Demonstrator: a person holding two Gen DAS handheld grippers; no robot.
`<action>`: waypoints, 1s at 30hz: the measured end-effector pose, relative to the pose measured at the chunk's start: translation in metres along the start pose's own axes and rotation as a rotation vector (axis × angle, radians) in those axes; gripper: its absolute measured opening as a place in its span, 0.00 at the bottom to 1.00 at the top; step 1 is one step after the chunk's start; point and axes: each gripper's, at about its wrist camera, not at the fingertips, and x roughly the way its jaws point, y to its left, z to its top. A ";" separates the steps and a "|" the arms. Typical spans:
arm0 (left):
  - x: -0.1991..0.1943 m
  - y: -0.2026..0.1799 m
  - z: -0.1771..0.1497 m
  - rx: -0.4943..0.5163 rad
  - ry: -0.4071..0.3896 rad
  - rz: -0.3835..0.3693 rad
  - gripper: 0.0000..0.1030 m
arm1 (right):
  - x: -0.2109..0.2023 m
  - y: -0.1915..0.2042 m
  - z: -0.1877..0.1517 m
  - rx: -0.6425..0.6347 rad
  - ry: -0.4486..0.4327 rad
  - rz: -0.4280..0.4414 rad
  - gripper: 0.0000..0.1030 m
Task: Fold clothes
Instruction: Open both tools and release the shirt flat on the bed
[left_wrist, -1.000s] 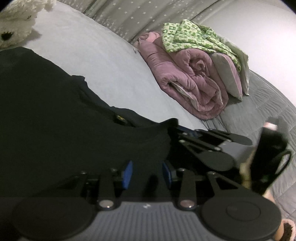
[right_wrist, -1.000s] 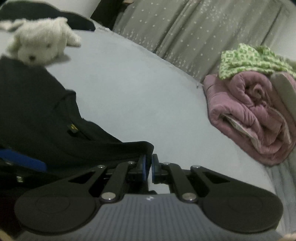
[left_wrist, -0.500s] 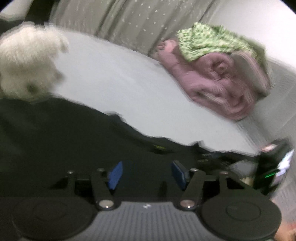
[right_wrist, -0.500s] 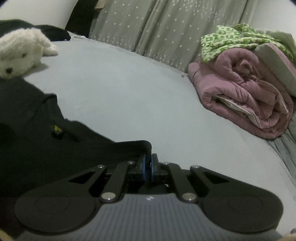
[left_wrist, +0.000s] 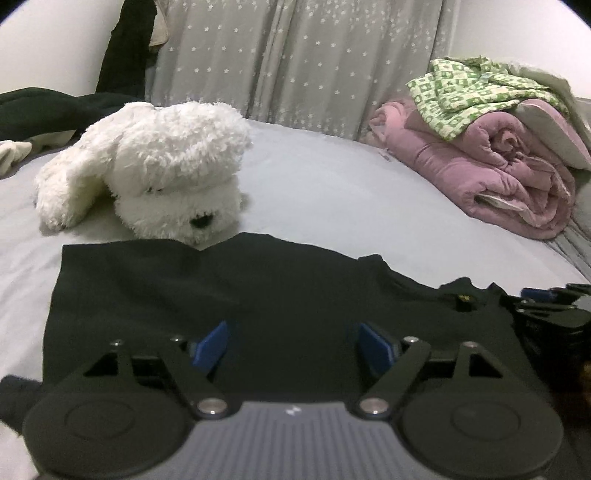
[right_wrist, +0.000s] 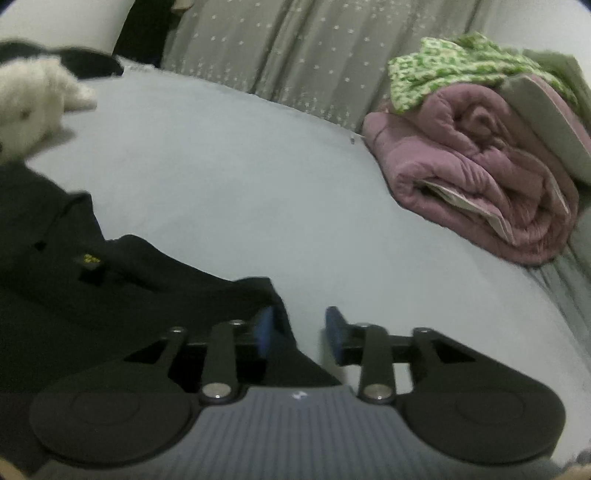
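I see my left gripper (left_wrist: 291, 345) and right gripper (right_wrist: 297, 328) both parted, empty, over the flat black cotton T-shirt (left_wrist: 240, 295); collar at 2 o'clock, laid for folding.

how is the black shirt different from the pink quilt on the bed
The black shirt lies spread flat at the near edge of the bed; the pink quilt is rolled into a thick bundle farther back. The quilt carries a green checked cloth; nothing lies on the shirt. Both rest on the bed.
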 end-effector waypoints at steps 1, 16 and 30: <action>-0.006 0.001 -0.002 -0.008 -0.001 -0.003 0.78 | -0.009 -0.007 -0.003 0.034 0.003 0.022 0.47; -0.154 -0.015 -0.091 0.015 0.065 -0.018 0.82 | -0.179 -0.012 -0.090 0.191 0.065 0.172 0.52; -0.266 -0.017 -0.159 0.059 0.124 0.016 0.82 | -0.293 0.005 -0.172 0.225 0.154 0.192 0.52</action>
